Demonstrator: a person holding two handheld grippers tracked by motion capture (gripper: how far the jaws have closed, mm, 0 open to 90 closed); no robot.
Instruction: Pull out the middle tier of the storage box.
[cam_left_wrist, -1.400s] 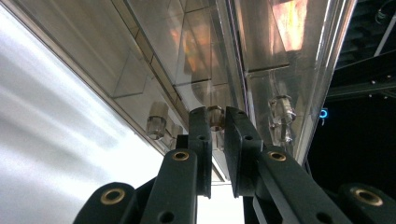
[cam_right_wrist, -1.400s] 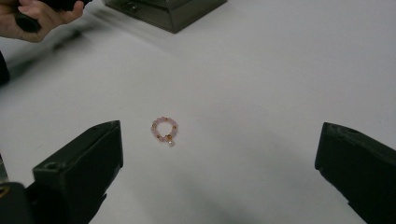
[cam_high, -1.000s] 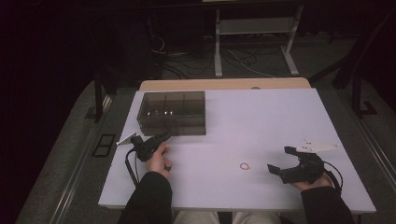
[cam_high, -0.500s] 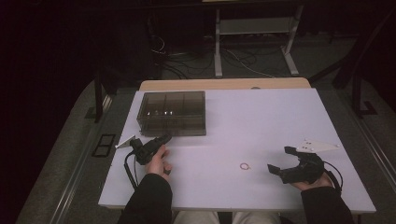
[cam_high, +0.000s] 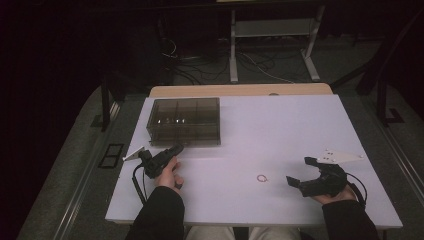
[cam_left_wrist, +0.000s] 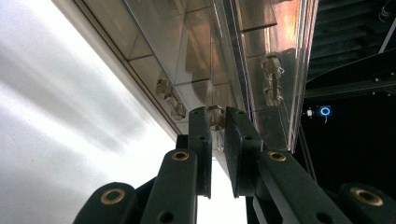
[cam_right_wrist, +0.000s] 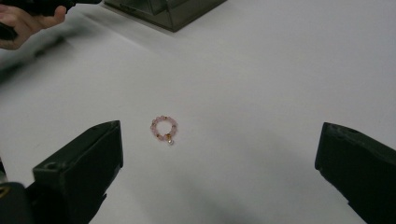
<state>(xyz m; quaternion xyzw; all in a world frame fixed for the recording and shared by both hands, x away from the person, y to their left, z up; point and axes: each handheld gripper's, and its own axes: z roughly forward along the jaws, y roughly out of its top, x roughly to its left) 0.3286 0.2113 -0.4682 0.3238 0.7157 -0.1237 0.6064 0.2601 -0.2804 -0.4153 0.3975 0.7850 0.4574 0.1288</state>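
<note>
A smoky clear compartment box (cam_high: 185, 120) stands at the table's back left. In the left gripper view its front wall (cam_left_wrist: 196, 60) fills the upper part, with small metal clasps (cam_left_wrist: 170, 97) on it. My left gripper (cam_high: 172, 150) lies just in front of the box, jaws shut to a thin slit (cam_left_wrist: 217, 135), tips up against the wall. A small pink bead ring (cam_high: 262, 178) lies on the white table. My right gripper (cam_high: 299, 171) rests just right of the ring and is wide open. The ring (cam_right_wrist: 163, 128) lies between the jaws, nearer the left one.
The white table (cam_high: 280, 125) has a wooden strip along its far edge. Cables and a metal stand (cam_high: 272, 35) occupy the floor behind. A black frame (cam_high: 111, 155) lies on the floor to the left. The other hand (cam_right_wrist: 28, 21) appears at the top left of the right gripper view.
My left gripper has edged slightly closer to the box front. The right gripper and the bead ring have stayed put.
</note>
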